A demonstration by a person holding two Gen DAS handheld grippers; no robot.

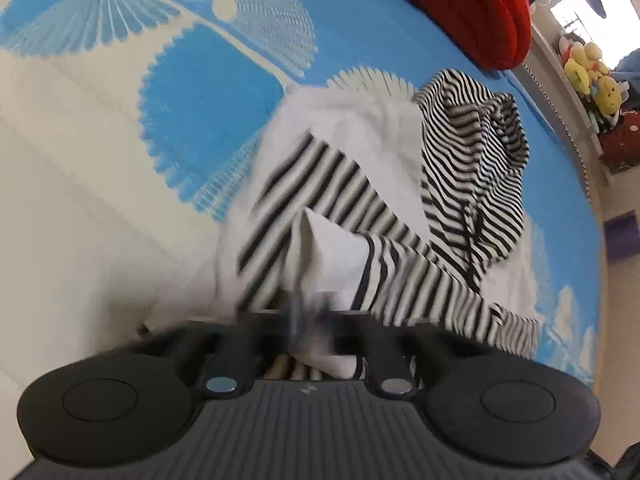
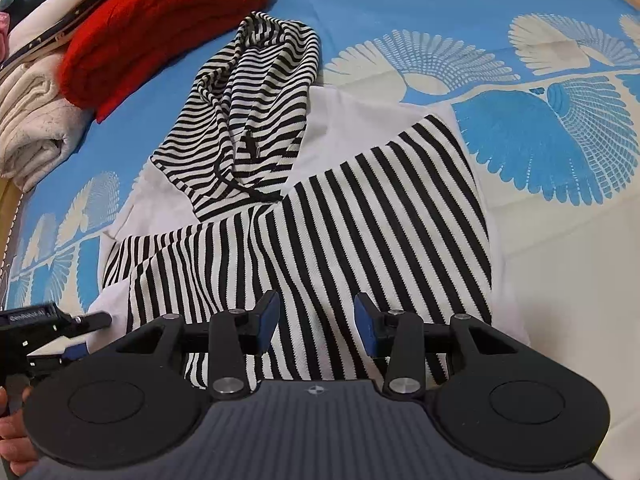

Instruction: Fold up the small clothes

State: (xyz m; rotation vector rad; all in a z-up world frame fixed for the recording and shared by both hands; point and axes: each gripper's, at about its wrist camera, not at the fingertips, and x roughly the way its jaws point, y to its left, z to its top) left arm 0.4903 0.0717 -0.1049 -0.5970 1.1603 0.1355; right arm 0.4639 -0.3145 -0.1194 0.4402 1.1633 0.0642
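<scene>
1. My left gripper [image 1: 308,320] was smeared with motion blur in its own view, so its pads were hard to make out; they sat pressed together on a bunched white and striped fold of the hooded garment [image 2: 320,216].
2. From my right wrist, the left gripper [image 2: 60,332] showed only as a dark tip at the frame's left edge, beside the garment's white hem; most of its body was cut off, and a bit of the hand [image 2: 12,432] holding it peeked in at the corner.
3. My right gripper [image 2: 316,320] hovered with its jaws spread wide and nothing between them, its blue pads [image 2: 270,316] poised over the striped panel near the garment's near edge.
4. The garment lay on the bedspread [image 2: 440,8], a knit of black-and-cream stripes joined to plain white fabric, its striped hood [image 2: 256,92] crumpled at the far end with a dark drawstring trailing across it.
5. The bedspread was a flat blue and cream cloth printed with fan-shaped leaves.
6. A thick red knit [image 2: 160,24] sat folded beyond the hood, next to a cream folded blanket [image 2: 36,128], both partly cropped.
7. Soft toys [image 1: 592,76] on a ledge were small and indistinct.
</scene>
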